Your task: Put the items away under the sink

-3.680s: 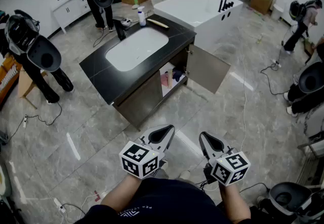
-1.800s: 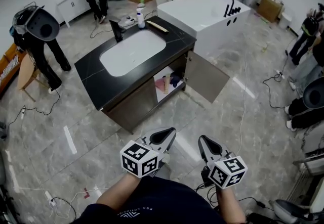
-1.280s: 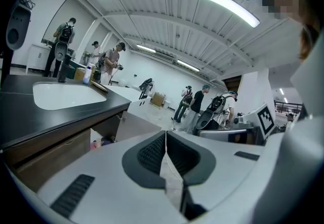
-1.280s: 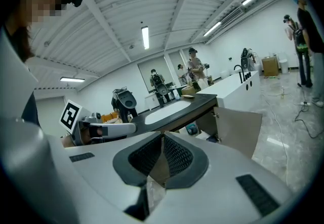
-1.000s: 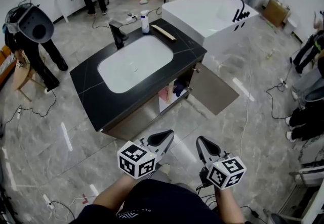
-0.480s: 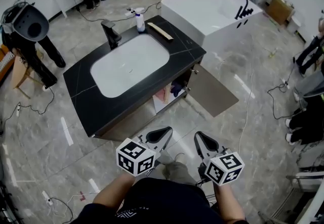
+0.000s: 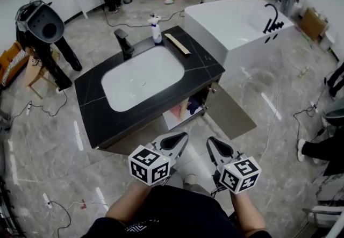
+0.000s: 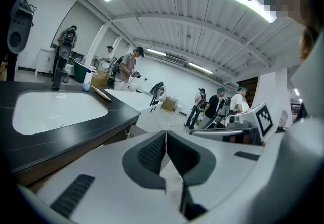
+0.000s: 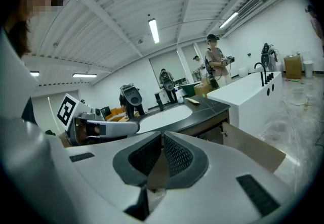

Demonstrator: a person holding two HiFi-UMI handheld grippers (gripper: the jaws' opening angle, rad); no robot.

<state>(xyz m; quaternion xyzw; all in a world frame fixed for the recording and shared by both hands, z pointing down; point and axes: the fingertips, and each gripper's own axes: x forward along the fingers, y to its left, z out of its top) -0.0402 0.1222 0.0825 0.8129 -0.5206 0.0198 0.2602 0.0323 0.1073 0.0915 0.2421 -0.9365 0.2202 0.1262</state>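
Well ahead of your left claw (image 7: 181, 137) and right claw (image 7: 210, 142), both pinched shut on nothing, the spray bottle (image 7: 156, 29) stands at the far edge of the counter (image 7: 204, 62); it is likely light, slick plastic, so grip its body below the trigger.

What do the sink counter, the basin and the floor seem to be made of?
The counter looks like polished black stone or an imitation of it: thin pale veins, soft sheen. The basin looks like glossy white ceramic: smooth, even, bright. The floor seems to be polished grey marble-pattern tile: cloudy veining, straight joint lines, streaks of reflected light.
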